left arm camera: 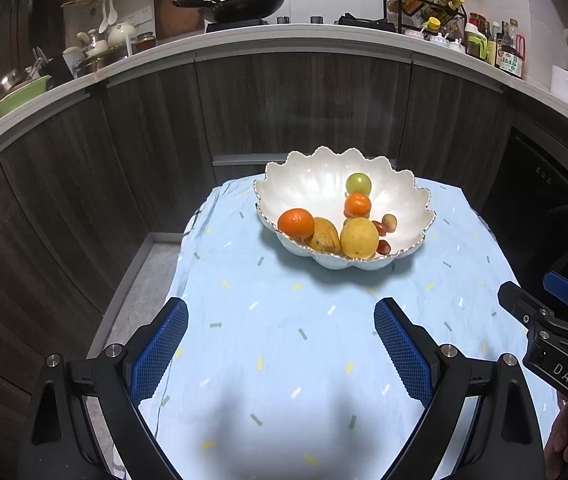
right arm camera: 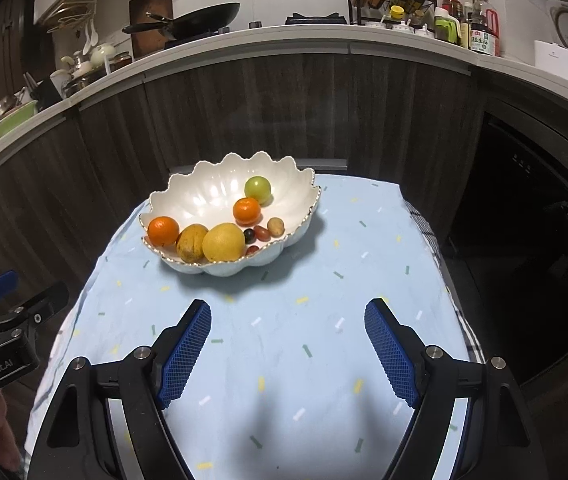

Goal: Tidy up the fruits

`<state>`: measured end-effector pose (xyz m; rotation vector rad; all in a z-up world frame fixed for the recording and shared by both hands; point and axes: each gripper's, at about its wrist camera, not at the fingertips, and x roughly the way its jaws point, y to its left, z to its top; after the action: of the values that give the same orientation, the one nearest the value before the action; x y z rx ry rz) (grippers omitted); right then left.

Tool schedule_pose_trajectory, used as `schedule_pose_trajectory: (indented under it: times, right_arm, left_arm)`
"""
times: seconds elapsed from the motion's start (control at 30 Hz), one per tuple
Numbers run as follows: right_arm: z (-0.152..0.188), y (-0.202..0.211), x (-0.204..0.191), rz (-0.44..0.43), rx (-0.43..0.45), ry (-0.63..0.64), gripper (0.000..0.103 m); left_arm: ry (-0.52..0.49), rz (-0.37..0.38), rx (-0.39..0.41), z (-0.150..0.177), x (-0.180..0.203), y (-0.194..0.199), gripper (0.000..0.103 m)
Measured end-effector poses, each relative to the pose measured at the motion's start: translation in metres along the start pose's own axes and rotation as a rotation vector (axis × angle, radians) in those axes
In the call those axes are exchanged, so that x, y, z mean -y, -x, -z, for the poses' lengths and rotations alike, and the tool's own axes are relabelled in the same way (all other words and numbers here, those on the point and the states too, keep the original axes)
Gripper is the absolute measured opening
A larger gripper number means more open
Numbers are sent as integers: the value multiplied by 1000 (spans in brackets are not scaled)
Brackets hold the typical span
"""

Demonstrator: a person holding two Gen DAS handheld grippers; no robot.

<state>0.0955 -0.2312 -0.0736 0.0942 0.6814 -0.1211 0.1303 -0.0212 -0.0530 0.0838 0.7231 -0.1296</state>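
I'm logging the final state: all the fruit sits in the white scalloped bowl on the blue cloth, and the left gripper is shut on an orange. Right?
Not quite. The left gripper is open and holds nothing, as the left wrist view shows. The fruit does sit in the white scalloped bowl on the blue cloth.

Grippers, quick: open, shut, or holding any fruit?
Left gripper: open, holding nothing.
Right gripper: open, holding nothing.
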Motion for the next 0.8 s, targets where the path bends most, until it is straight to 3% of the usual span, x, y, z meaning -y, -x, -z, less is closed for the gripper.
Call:
schedule_pose_trajectory:
  times: [0.8]
  right_arm:
    - [49, 20, 6, 36, 42, 3, 80]
  left_arm:
    - [22, -38, 46, 53, 0, 17, 95]
